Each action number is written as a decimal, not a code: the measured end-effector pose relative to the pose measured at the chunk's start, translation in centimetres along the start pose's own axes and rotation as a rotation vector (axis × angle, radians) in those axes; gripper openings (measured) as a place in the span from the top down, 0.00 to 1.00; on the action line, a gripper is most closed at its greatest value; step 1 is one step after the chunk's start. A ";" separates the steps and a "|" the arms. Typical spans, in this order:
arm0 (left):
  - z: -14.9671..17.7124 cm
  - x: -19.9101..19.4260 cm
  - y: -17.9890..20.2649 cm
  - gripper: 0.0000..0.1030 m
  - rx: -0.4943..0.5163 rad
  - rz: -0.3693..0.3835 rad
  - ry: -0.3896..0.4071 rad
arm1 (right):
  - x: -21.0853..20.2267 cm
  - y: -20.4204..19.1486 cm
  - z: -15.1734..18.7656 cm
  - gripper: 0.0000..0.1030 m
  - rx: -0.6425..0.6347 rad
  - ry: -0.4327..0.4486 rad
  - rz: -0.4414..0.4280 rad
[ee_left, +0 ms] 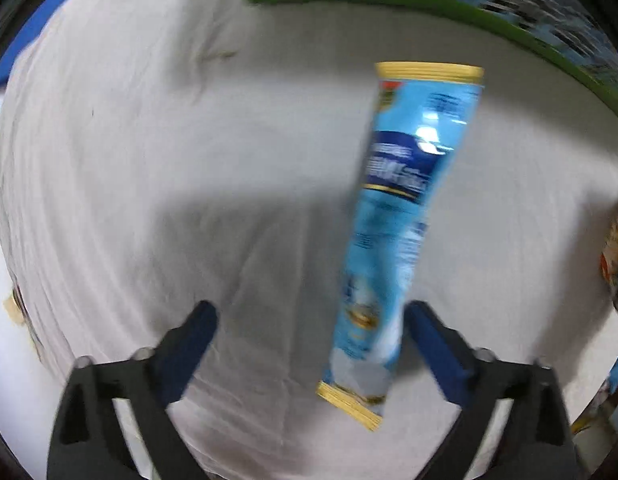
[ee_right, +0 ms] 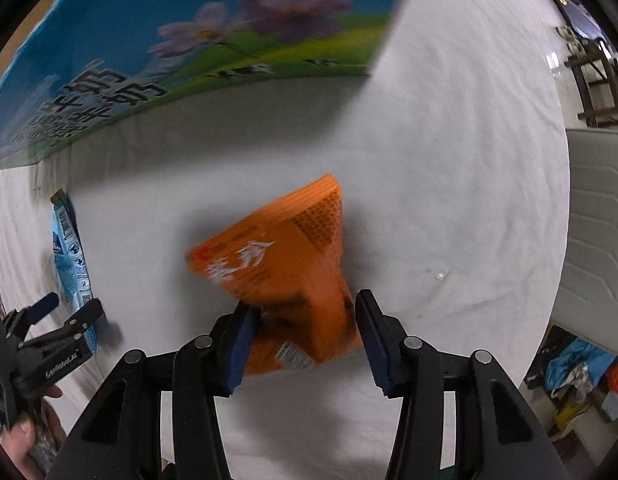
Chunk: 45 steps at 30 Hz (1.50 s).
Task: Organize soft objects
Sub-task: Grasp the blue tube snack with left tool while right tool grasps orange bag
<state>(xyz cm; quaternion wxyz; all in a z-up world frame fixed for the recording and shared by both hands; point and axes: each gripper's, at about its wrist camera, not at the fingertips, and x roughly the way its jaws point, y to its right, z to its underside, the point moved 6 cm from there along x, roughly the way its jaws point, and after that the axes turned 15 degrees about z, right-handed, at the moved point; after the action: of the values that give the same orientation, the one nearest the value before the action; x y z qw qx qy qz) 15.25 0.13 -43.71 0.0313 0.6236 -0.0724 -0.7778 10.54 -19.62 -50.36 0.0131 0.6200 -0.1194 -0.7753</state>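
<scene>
Left gripper (ee_left: 311, 316) spread wide over the slim blue sachet (ee_left: 393, 216), near end lying between the jaws, right pad just beside it, no pinch. Right gripper (ee_right: 303, 338) narrowed around the orange packet (ee_right: 285, 276), left pad (ee_right: 239, 344) against the crumpled lower corner, right pad apparently apart; real grip hard to tell. Likely to slip or twist loose: glossy, slick film, puffy and yielding. Could snag the wrinkled white cloth (ee_left: 149, 160). Printed carton (ee_right: 189, 48) behind, stiff and flat-sided.
</scene>
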 end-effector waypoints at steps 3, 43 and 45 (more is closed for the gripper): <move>0.0 1.0 -1.5 0.00 -0.107 0.139 -0.009 | -0.2 -0.7 -0.1 0.50 -0.010 0.016 0.010; -2.3 2.0 4.9 0.89 0.080 0.055 0.091 | -1.0 0.3 -0.3 0.64 0.029 -0.010 -0.049; -1.6 1.3 5.7 0.90 0.083 0.065 0.102 | -1.4 0.3 0.2 0.64 0.026 -0.004 -0.059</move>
<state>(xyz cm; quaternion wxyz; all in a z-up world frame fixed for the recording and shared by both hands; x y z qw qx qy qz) 16.32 -5.81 -44.48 0.0343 0.6603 -0.1231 -0.7400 10.65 -19.67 -48.87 -0.0180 0.6216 -0.1112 -0.7752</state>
